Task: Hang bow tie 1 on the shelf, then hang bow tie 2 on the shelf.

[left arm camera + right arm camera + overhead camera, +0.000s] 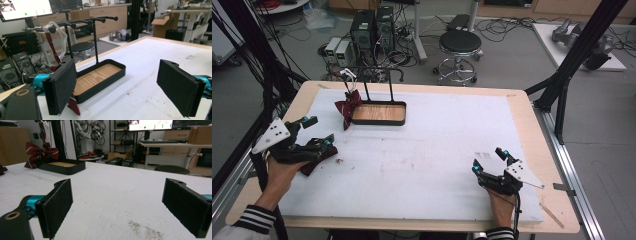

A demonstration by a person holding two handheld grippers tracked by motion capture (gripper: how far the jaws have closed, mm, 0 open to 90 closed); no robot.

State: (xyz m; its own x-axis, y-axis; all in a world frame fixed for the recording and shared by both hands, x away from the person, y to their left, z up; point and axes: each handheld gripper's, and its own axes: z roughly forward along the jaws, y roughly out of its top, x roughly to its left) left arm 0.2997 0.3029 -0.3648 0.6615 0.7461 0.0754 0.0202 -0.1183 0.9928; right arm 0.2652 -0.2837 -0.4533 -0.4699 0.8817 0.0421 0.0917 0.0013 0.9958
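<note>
Jaws on my left gripper (117, 87) stand wide apart with nothing between them, the black pads facing each other across bare white table cover (150, 65). Beyond the left-hand jaw, just past its tip, I see the black tray (110, 75) with a wooden floor, and from it rises a thin black stand (93, 37) with a crossbar. A dark red bow with white stripes (73, 106) pokes out low behind that same jaw, against the tray's near corner. From the high view, the left gripper (314, 131) sits at the cover's left edge, and a second dark red piece of cloth (319, 159) lies under or right beside its lower jaw; I cannot tell whether they touch.

My right gripper (117, 207) is equally wide open and holds nothing. Between its jaws I see only the white cover, with a patch of dark specks (145, 230) near the right-hand jaw. Far ahead of the left-hand jaw is the tray (65, 167), with the bow (37, 153) hanging against its left end. From the high view, the right gripper (488, 161) rests near the front right of the cover, well apart from the tray (379, 113) and bow (348, 106).
</note>
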